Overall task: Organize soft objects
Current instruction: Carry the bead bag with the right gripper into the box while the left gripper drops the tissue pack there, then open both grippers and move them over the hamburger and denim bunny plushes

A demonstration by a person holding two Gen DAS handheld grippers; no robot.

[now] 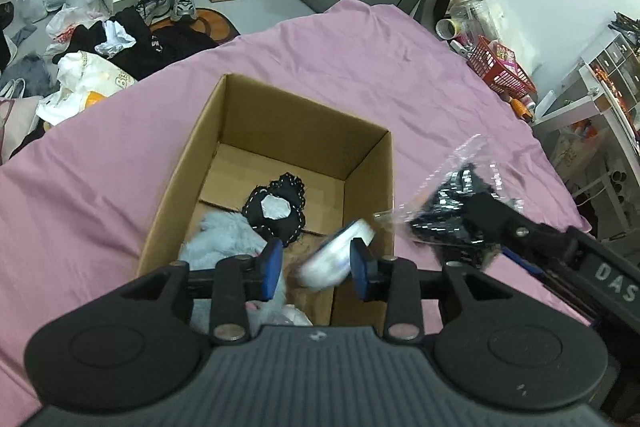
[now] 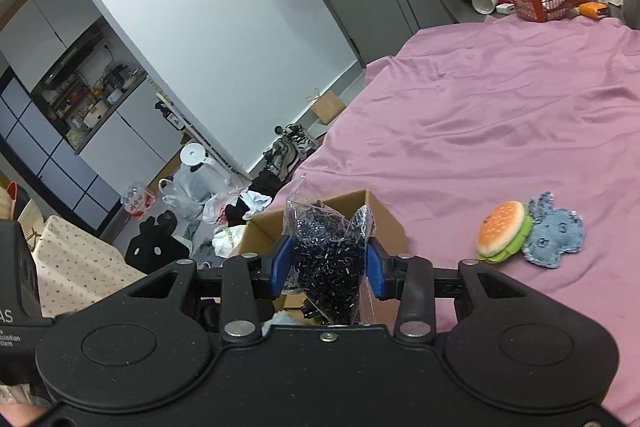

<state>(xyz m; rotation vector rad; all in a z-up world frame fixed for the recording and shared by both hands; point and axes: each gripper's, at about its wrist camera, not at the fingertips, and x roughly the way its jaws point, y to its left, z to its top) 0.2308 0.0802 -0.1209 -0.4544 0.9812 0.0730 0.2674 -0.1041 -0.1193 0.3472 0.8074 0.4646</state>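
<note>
Drop-off step: left gripper [image 1: 316,263] open, white pouch [image 1: 338,253] falling into box [image 1: 180,187]; right gripper [image 2: 328,263] clamps bead bag [image 2: 328,251], judged next in.

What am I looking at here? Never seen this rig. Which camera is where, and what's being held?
There is no robot. A person holds a two-finger gripper in each hand, and each gripper has a wide-angle camera that looks along its fingers.

The left wrist view shows the left gripper above an open cardboard box on a bed with a pink sheet. A blurred white item sits between its blue pads, which do not look clamped on it. A fluffy pale blue thing and a black fabric piece already lie in the box.

The right wrist view shows the right gripper shut on a clear bag of black beads. A burger plush and a denim toy lie on the sheet.
</note>
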